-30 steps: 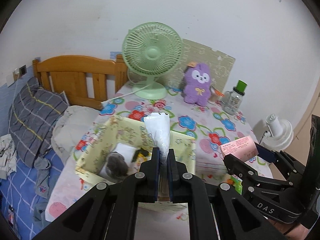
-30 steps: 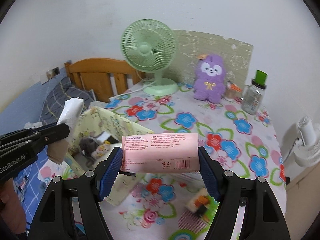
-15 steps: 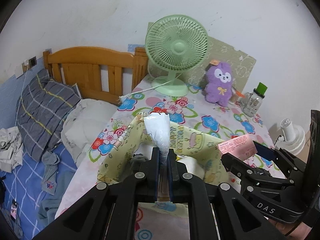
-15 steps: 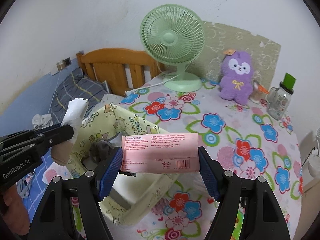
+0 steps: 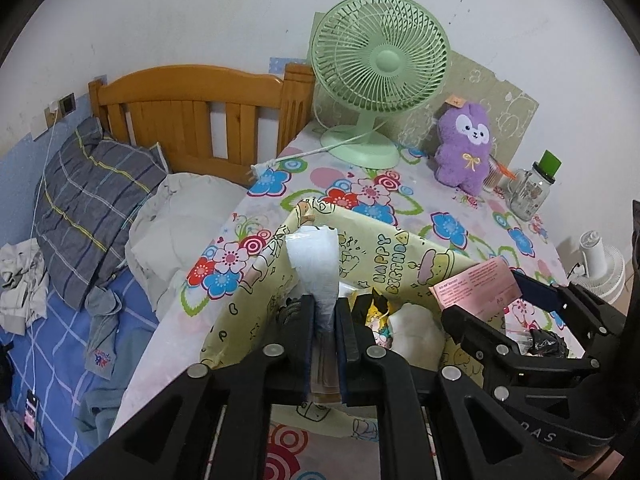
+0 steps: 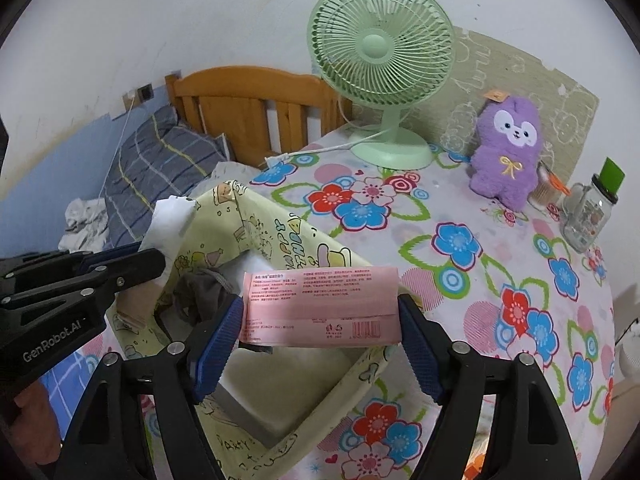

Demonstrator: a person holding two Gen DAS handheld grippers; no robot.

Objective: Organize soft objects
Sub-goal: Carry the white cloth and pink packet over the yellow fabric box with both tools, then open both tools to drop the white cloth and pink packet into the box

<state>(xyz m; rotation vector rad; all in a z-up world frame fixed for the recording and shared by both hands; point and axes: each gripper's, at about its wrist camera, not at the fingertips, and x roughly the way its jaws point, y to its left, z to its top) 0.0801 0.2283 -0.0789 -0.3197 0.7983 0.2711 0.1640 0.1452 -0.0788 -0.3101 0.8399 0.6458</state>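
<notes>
Since the earlier frame both grippers have come closer over the yellow box [image 5: 400, 256], which now fills the lower centre of both views, and the fan [image 6: 380, 48] looms larger. The left gripper [image 5: 325, 320] is clamped on a crinkly white plastic pack [image 5: 316, 264] standing upright between its fingers, above the box's near left wall. In the right view the right gripper [image 6: 320, 320] is clamped on a flat pink pack [image 6: 320, 304] printed with small unreadable text and a barcode, held level over the box opening. The left gripper's side reads "GenRobot.AI"; the right gripper's, in the left view, reads "DAS".

The box is soft-walled paper or fabric with cartoon figures and "HAPPY BIRTHDA…". Inside lie a grey cloth lump [image 6: 200, 292] and a white soft thing [image 5: 416, 320].

Beyond, the counter [image 6: 460, 248] has a glossy flowered cover. At upper right stand the green ribbed fan, a fluffy purple plush [image 6: 506, 148] and a glass jar [image 6: 588, 208] with a green lid.
</notes>
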